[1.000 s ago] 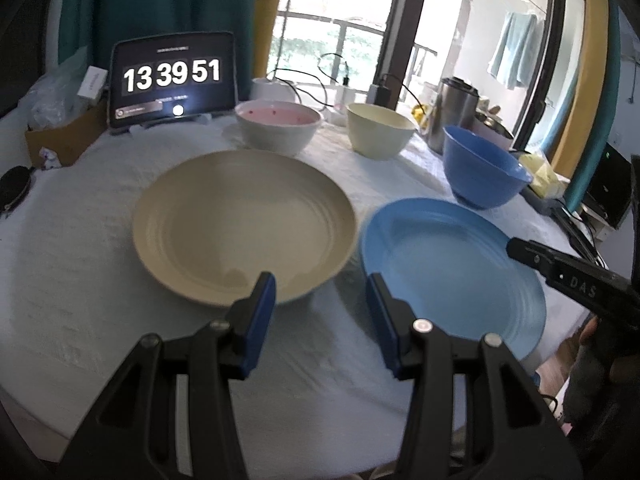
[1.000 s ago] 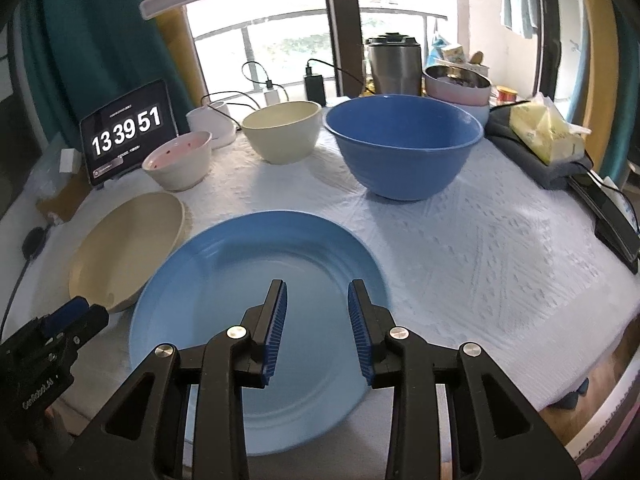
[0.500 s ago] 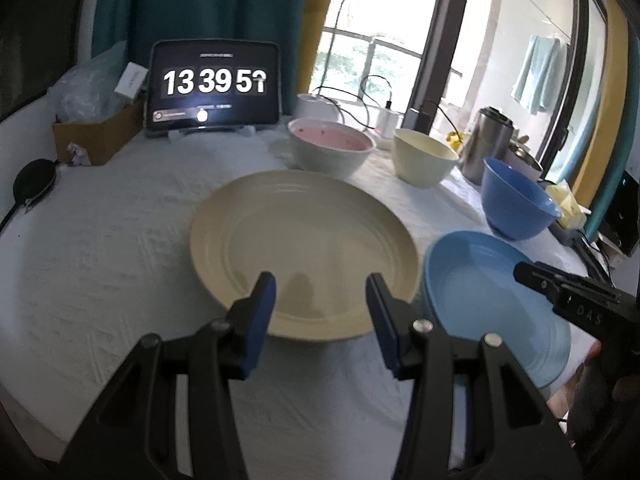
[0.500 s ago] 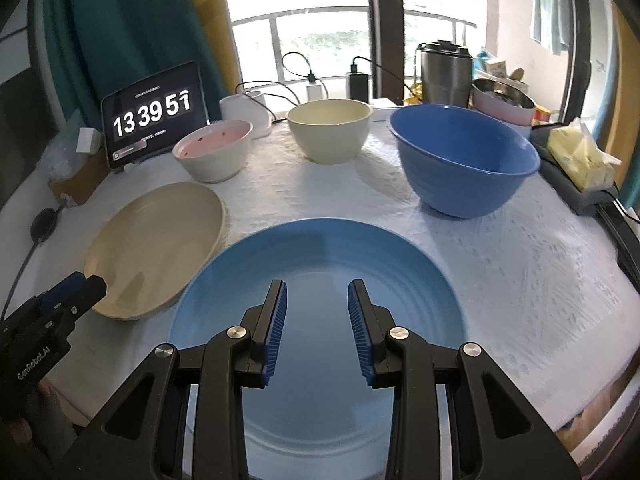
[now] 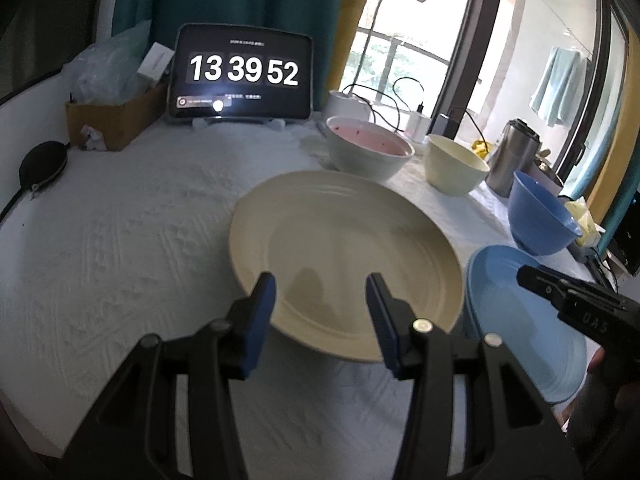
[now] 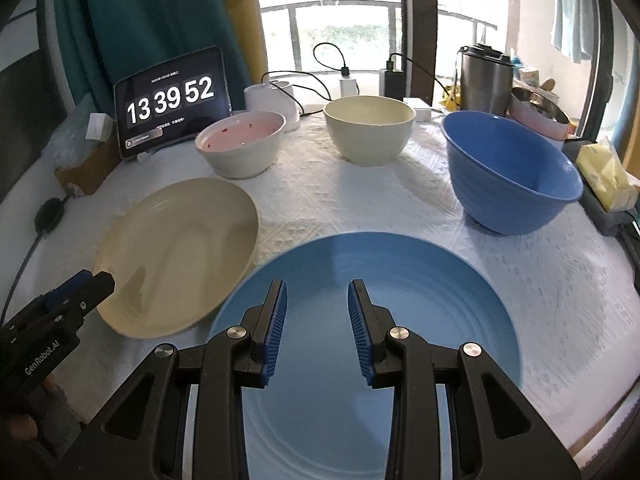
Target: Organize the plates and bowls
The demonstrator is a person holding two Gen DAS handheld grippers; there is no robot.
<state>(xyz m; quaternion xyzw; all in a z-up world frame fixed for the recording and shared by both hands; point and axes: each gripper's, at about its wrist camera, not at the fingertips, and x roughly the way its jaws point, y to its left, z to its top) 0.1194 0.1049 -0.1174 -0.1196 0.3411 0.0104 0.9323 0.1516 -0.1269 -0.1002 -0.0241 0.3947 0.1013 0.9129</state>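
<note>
Right wrist: white tablecloth [image 6: 520, 280], bright window [image 6: 340, 28]

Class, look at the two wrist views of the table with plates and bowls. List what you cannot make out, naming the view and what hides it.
- Blue plate: near rim hidden behind the right hand-held gripper in the right wrist view.
- Cream plate: near edge covered by the left hand-held gripper in the left wrist view.
- Tablet: small text under the clock digits too small to read in either view.
- Pink bowl: dark specks inside too small to identify.
</note>
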